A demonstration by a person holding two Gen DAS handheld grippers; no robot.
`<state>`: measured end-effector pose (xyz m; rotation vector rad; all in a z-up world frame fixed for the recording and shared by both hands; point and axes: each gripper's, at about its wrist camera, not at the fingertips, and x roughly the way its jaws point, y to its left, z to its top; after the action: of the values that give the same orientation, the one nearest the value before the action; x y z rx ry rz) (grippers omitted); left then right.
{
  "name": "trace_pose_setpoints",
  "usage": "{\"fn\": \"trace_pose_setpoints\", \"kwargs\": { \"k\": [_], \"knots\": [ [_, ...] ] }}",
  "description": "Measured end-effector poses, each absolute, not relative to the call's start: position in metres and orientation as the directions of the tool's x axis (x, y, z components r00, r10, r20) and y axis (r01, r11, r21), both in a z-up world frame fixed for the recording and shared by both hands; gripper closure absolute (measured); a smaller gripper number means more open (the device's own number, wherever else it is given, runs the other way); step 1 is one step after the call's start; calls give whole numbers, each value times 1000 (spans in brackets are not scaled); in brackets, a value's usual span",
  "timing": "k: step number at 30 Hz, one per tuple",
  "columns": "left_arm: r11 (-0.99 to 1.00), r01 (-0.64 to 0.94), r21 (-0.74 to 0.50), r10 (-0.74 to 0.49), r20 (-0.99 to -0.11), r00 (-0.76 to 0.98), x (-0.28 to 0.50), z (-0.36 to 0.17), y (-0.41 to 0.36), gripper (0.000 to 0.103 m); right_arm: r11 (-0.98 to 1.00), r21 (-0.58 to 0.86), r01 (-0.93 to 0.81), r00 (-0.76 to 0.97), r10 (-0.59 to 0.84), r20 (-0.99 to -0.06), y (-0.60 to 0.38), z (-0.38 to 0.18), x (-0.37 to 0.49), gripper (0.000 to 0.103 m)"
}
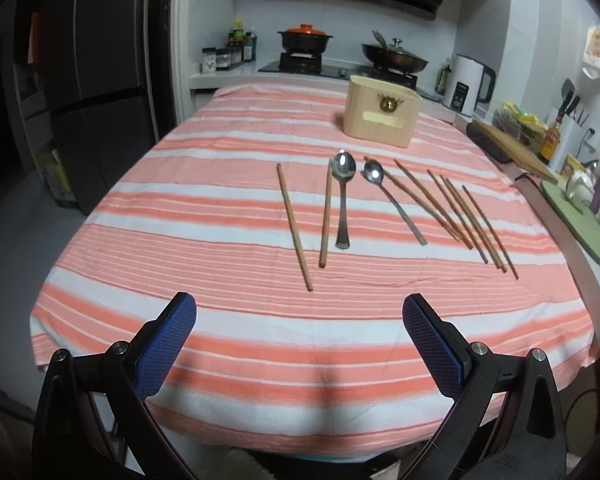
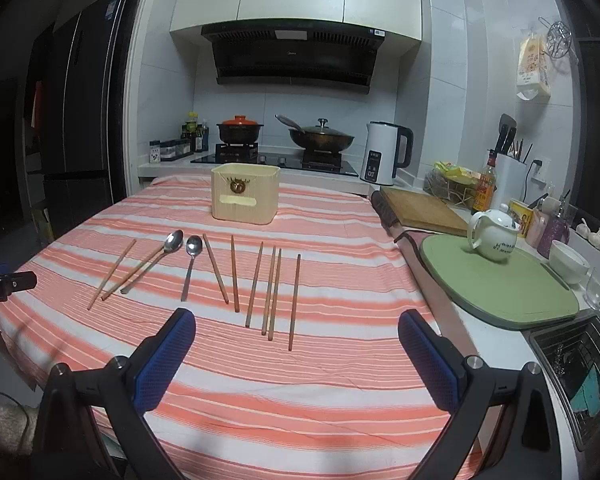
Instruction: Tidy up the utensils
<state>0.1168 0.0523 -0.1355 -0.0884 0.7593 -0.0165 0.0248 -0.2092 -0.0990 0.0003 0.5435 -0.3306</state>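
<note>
On the striped tablecloth point(image 2: 340, 380): two metal spoons point(image 2: 194, 248) and eight wooden chopsticks point(image 2: 254, 284), loose in a row.
Behind them: bamboo utensil holder point(image 2: 245, 193), upright.
Left gripper point(image 1: 299, 320): jaws apart, empty.
Right gripper point(image 2: 297, 334): jaws apart, empty, just short of the chopsticks.

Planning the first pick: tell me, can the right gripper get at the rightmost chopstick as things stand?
Probably yes. The right gripper is open, and the rightmost chopstick lies apart from its neighbours on the striped cloth, directly ahead of the fingers, nothing between.
</note>
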Motion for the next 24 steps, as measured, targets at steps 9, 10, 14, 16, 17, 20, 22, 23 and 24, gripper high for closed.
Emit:
{"fn": "trace_pose_setpoints", "kwargs": {
  "k": [9,10,14,16,17,20,22,23,24],
  "knots": [
    [998,-33,-60,-22,-735,677,138,-169,44,0,953,-79,293,779,-286,-558,-233,-143,48,0],
    [998,-37,-59,-19,-742,670,142,-173,44,0,953,-82,290,769,-283,-573,-235,-149,51,0],
    [998,-44,-44,-5,-765,644,153,-185,42,0,956,-89,280,716,-270,-644,-246,-171,68,0],
    [998,-47,-29,7,-776,631,158,-191,41,0,956,-107,272,683,-270,-679,-251,-183,76,0],
    [998,-51,-21,16,-782,623,162,-195,40,0,957,-117,265,666,-269,-696,-253,-188,81,0],
    [998,-64,-7,33,-806,591,173,-205,39,0,960,-143,242,604,-264,-752,-254,-205,95,0],
    [997,-76,-10,34,-829,558,181,-213,40,0,964,-152,220,554,-251,-794,-256,-216,106,0],
    [997,-78,-16,29,-843,536,186,-218,41,0,968,-144,207,539,-235,-809,-256,-221,109,0],
    [997,-78,-13,30,-851,525,189,-223,41,0,971,-120,208,545,-217,-810,-259,-221,111,0]
  ]
}}
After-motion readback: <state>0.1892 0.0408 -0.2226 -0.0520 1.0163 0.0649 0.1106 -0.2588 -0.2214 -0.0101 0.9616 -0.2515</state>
